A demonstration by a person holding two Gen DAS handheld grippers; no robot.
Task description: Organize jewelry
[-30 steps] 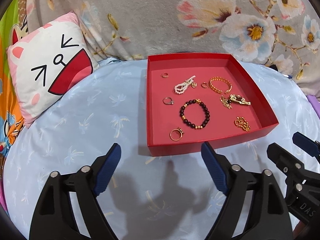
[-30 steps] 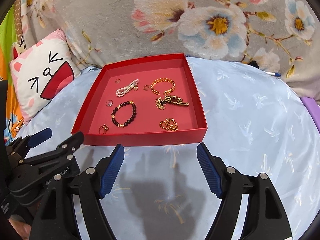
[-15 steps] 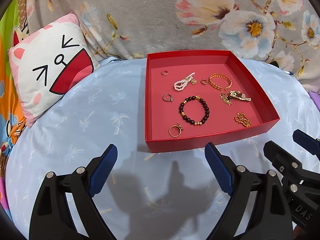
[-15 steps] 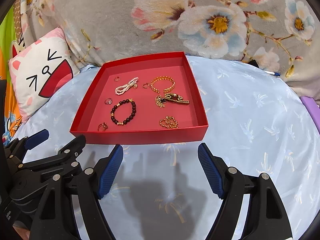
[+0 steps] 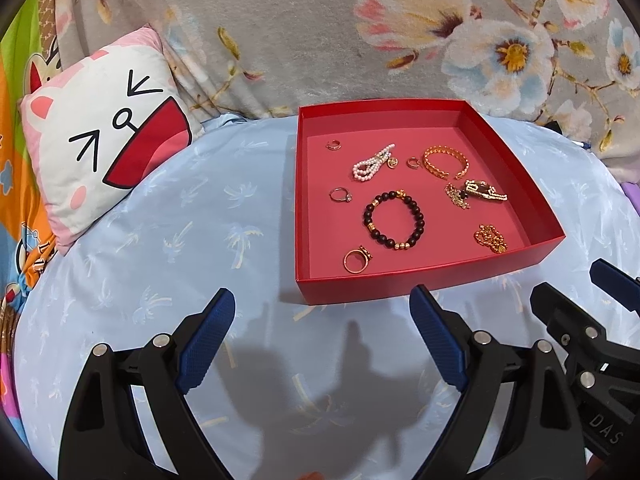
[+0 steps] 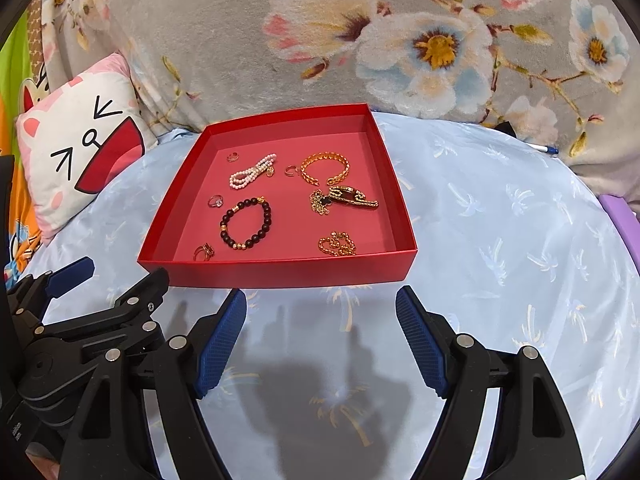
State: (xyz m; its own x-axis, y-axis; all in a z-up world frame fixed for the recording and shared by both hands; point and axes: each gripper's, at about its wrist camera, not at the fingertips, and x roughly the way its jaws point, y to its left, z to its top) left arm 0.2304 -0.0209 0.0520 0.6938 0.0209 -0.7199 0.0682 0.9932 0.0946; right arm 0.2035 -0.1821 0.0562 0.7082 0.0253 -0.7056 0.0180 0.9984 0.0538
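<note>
All your jewelry [image 5: 394,219] lies spread apart inside the red tray [image 5: 424,276] on the bed (sorted already or awaiting sorting, either fits), and your left hand-held gripper [image 5: 322,312] and right hand-held gripper [image 6: 320,308] hang spread and empty before it.

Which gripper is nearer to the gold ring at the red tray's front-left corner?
Left. The left gripper hangs open just in front of the gold ring; the right gripper is open, further toward the red tray's right.

Bedroom: cartoon pillow [image 5: 100,136], floral blanket [image 5: 320,28]
</note>
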